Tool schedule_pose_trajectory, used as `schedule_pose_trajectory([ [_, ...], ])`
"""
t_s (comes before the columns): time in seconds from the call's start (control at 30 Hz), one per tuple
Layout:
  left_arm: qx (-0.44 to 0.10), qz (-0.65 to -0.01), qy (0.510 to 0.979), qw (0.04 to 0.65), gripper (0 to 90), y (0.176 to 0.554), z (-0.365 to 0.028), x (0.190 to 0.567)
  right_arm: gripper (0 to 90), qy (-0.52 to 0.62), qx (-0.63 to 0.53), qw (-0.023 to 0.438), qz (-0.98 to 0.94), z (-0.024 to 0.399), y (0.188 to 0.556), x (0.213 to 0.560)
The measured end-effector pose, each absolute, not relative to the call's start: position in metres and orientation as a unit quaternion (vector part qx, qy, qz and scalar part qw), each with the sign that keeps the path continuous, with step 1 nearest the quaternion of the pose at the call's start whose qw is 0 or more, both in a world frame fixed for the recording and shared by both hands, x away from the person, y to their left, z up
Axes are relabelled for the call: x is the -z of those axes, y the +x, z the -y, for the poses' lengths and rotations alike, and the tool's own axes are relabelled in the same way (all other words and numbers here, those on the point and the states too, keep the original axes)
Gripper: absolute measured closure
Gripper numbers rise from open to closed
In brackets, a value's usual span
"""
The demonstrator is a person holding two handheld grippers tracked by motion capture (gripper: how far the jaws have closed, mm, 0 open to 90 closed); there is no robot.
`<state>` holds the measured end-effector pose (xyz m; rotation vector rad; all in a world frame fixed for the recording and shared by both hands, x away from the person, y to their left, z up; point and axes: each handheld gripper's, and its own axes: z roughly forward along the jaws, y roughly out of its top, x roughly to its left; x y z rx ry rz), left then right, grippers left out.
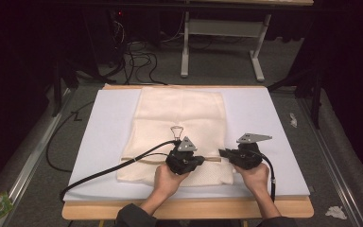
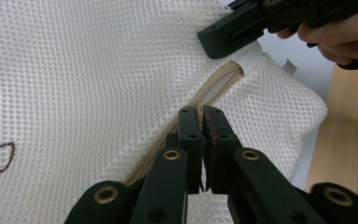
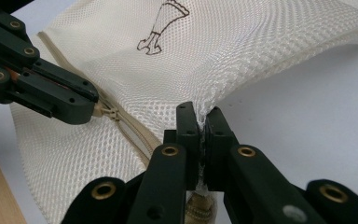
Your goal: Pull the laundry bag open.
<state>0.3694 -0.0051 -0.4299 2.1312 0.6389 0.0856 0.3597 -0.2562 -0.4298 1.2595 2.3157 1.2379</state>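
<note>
Mat bare around mesh bag; passage free.

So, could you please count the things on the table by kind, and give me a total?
Mesh laundry bag: 1
Zipper on the bag: 1
White mat: 1
Grippers, left gripper and right gripper: 2
Total: 5

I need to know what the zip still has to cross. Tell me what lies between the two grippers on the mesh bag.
A stretch of beige zip on the mesh bag runs between the left gripper and right gripper, per both gripper views.
</note>
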Motion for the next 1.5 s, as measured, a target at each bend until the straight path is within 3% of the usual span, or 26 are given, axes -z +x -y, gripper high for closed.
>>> schedule_pose_trajectory([
  [1.5,-0.051,-0.279,0.847,0.449,87.1,0.369,-0.028,0.428,88.6,0.433,-0.422,0.120,-0.787,0.259,0.361,0.430],
])
